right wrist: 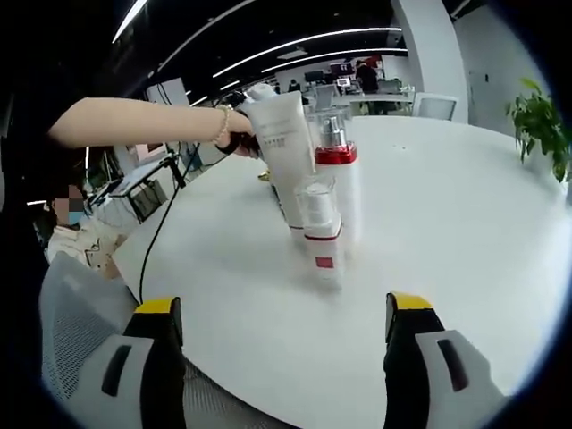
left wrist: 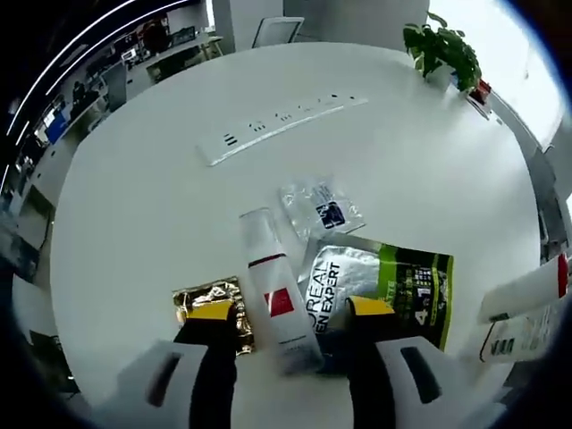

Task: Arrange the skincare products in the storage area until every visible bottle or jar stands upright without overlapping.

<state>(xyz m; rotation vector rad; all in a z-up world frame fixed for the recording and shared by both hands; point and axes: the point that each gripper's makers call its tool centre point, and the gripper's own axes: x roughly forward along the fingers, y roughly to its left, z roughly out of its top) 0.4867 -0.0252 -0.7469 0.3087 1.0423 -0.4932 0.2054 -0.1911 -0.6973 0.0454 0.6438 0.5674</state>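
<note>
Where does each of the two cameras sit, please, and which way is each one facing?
Left gripper view: rides the left gripper, looking down at the white table; its open fingers straddle a lying white tube beside a L'Oreal sachet.
Right gripper view: rides the right gripper, looking level across the table at standing bottles; a person's forearm shows.
Shared: the table and potted plant.

Skincare products on the white bench (left wrist: 161,206)

A white tube (left wrist: 275,290) with a red band is seen lying flat among sachets (left wrist: 380,281); white bottles (right wrist: 323,228) are stood upright, clustered together.
</note>
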